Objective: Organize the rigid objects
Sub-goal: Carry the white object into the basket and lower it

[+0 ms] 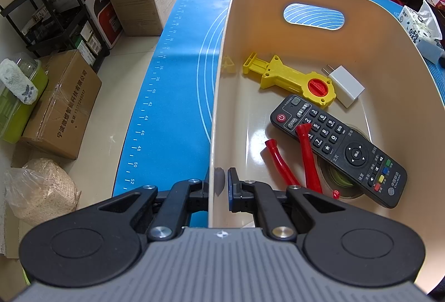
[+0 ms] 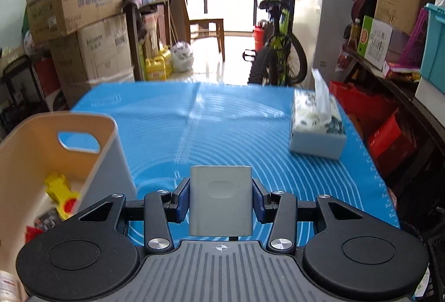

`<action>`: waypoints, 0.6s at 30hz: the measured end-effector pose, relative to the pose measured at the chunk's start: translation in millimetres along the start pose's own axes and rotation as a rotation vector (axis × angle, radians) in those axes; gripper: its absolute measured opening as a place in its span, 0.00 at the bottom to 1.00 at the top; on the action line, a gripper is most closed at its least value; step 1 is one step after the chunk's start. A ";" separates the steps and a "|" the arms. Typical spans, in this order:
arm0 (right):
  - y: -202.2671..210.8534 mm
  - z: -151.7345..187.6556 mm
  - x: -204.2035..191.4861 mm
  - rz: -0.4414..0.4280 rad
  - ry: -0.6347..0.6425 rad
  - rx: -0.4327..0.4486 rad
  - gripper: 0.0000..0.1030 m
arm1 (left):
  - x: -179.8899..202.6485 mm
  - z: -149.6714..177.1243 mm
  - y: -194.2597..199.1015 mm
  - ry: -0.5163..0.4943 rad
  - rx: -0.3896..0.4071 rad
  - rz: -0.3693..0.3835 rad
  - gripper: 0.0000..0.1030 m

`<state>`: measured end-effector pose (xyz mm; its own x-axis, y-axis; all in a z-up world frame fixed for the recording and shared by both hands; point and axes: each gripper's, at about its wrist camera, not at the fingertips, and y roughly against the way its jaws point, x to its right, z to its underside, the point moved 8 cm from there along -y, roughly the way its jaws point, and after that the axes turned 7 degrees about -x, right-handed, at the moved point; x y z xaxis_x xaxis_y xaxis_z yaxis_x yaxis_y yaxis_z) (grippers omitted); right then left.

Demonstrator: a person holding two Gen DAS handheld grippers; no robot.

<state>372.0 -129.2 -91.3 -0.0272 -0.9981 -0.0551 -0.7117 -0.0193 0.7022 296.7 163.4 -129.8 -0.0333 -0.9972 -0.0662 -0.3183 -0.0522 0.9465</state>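
Note:
A beige basket (image 1: 222, 51) with a handle cut-out stands on the blue mat (image 1: 172, 85). Inside lie a yellow tool with a red knob (image 1: 289, 79), a white plug charger (image 1: 346, 85), a black remote (image 1: 339, 149), red-handled pliers (image 1: 308, 160) and a tape roll (image 1: 338, 177) partly under the remote. My left gripper (image 1: 219, 185) is shut on the basket's near wall, one finger inside and one outside. In the right wrist view my right gripper (image 2: 221, 196) is shut on a grey rounded block (image 2: 221, 202), held above the mat (image 2: 222, 121) to the right of the basket (image 2: 111, 135).
A tissue box (image 2: 317, 124) stands at the mat's right side. Cardboard boxes (image 2: 91, 51), yellow jugs (image 2: 155, 67), a bicycle (image 2: 278, 51) and shelves with red bags (image 2: 383, 129) ring the table. Boxes and a sack lie on the floor at left (image 1: 61, 104).

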 end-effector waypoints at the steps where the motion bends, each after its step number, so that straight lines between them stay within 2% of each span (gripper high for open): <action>1: 7.5 -4.8 -3.3 -0.006 -0.005 0.021 0.50 | 0.0 0.0 0.0 0.000 0.000 0.000 0.10; 6: 38.7 -21.6 -26.2 -0.053 -0.001 0.095 0.50 | -0.1 0.0 0.0 0.000 0.000 0.001 0.09; 10: 54.0 -26.7 -48.8 -0.106 0.021 0.116 0.50 | -0.3 0.1 0.0 0.000 0.000 0.000 0.09; 14: 61.6 -24.3 -80.9 -0.166 0.059 0.108 0.50 | -0.4 0.1 0.0 0.000 0.000 0.000 0.09; 18: 59.0 -11.0 -117.9 -0.211 0.124 0.060 0.50 | -1.0 0.2 0.3 0.000 0.000 0.000 0.09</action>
<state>341.0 -13.4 -35.5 0.2104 -0.9719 -0.1059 -0.7327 -0.2285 0.6411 296.5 164.4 -129.6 -0.0337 -0.9972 -0.0666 -0.3186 -0.0524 0.9464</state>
